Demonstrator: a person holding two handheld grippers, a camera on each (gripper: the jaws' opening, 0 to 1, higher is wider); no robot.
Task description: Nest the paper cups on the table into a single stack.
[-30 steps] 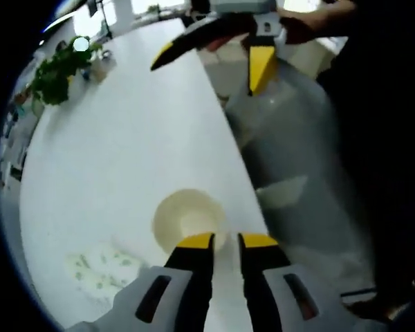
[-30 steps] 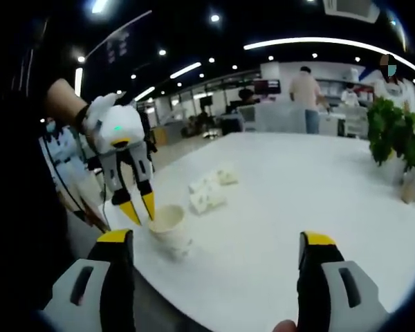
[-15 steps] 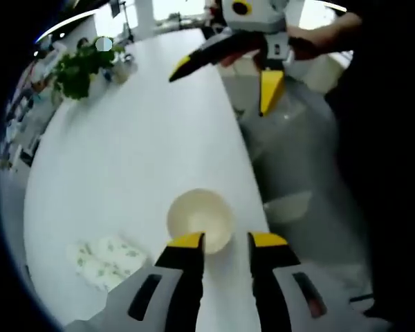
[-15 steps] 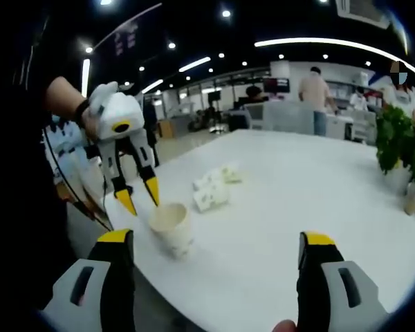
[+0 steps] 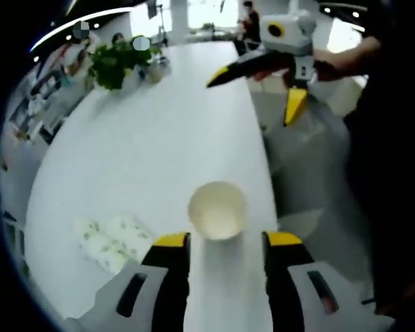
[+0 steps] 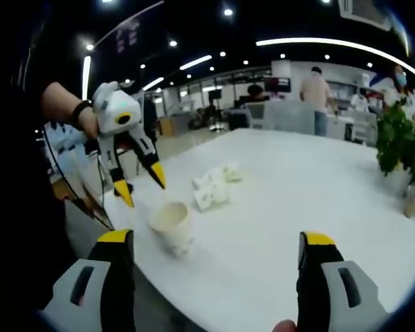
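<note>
White table (image 5: 145, 138) in open office, potted plant (image 5: 114, 66) at far end; both tools released, cup (image 5: 217, 209) upright.

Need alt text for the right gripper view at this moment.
A paper cup stands upright near the white table's edge, with the open left gripper hovering just above it. The right gripper is open in the foreground; folded napkins lie beyond the cup.

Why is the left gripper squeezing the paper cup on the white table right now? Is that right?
Not right. In the right gripper view the left gripper is open and lifted off the paper cup, which stands free on the white table.
</note>
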